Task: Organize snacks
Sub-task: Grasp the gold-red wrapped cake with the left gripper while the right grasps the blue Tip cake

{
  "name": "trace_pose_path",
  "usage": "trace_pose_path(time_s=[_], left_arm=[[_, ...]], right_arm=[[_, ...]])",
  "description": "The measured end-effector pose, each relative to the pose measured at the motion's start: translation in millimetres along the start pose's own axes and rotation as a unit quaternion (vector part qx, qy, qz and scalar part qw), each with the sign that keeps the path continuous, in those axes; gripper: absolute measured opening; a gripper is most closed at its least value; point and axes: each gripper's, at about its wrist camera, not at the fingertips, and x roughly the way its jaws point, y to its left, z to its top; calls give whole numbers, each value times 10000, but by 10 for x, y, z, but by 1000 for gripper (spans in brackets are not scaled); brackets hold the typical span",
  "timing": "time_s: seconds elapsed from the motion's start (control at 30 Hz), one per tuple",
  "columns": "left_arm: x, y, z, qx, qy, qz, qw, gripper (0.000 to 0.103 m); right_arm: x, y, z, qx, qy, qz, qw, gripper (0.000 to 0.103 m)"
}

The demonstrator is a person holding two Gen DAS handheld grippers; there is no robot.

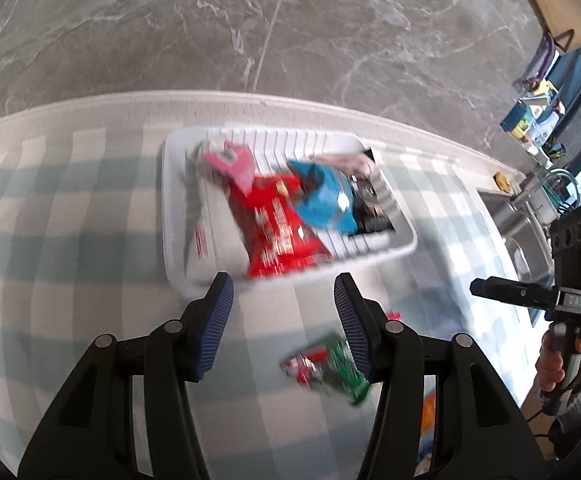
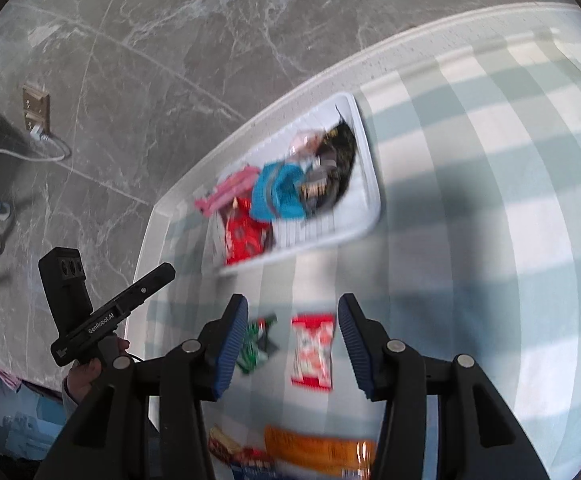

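Note:
A white slatted basket [image 1: 165, 200] [image 2: 367, 168] sits on the green-checked tablecloth [image 1: 70, 220]. It holds a red bag [image 1: 274, 224], a blue bag [image 1: 322, 200], a pink pack [image 1: 230, 160] and a dark pack [image 1: 370, 208]. My left gripper [image 1: 283, 284] hovers open just short of the basket's near rim, nothing between its fingers. A green and red packet [image 1: 326, 364] [image 2: 256, 344] lies below it on the cloth. My right gripper [image 2: 292, 304] is open too, above a red and white packet [image 2: 313, 350] that it does not touch. An orange packet [image 2: 318, 450] lies nearer the camera.
The table's far edge drops to a grey marble floor [image 1: 290, 20]. A steel sink [image 1: 526, 240] and a shelf of small items [image 1: 534, 120] stand to the right in the left wrist view. A floor socket with a cable [image 2: 34, 110] shows in the right wrist view. More wrappers [image 2: 226, 446] lie near the front.

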Motion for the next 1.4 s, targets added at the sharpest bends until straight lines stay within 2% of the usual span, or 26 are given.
trace_pose_path(time_s=[0.63,0.83,1.0,1.1,1.23,1.3,1.37,1.4], left_arm=[[-368,-619,-1464,505,626,-77,9967,52],[-458,-732,-1835,766,806,-70,9938,52],[-493,-777,-2072,1224,967,28,9878,52],[-490,-795,-2179,1710,1085,168,9791,52],[-451,-812,-2258,2553,1279,458,9573,52],[-423,-823,-2273,2902,1340,555,9459,52],[-385,-851,-2298,3292,1443,618,9311,52],[-364,-874,-2320,3535,1496,661,9210,52]], right_arm=[[-283,-36,-1284,-584,512,-365,9963,53],[-295,163,-1631,-1357,691,-620,9864,54],[-283,417,-1859,-2404,735,-1001,9627,54],[-266,546,-1980,-3074,748,-1231,9406,54],[-202,671,-2105,-3920,786,-1521,9039,54],[-138,734,-2167,-4389,828,-1642,8795,54],[-81,770,-2197,-4684,888,-1704,8624,54],[-53,789,-2216,-4820,907,-1734,8540,54]])
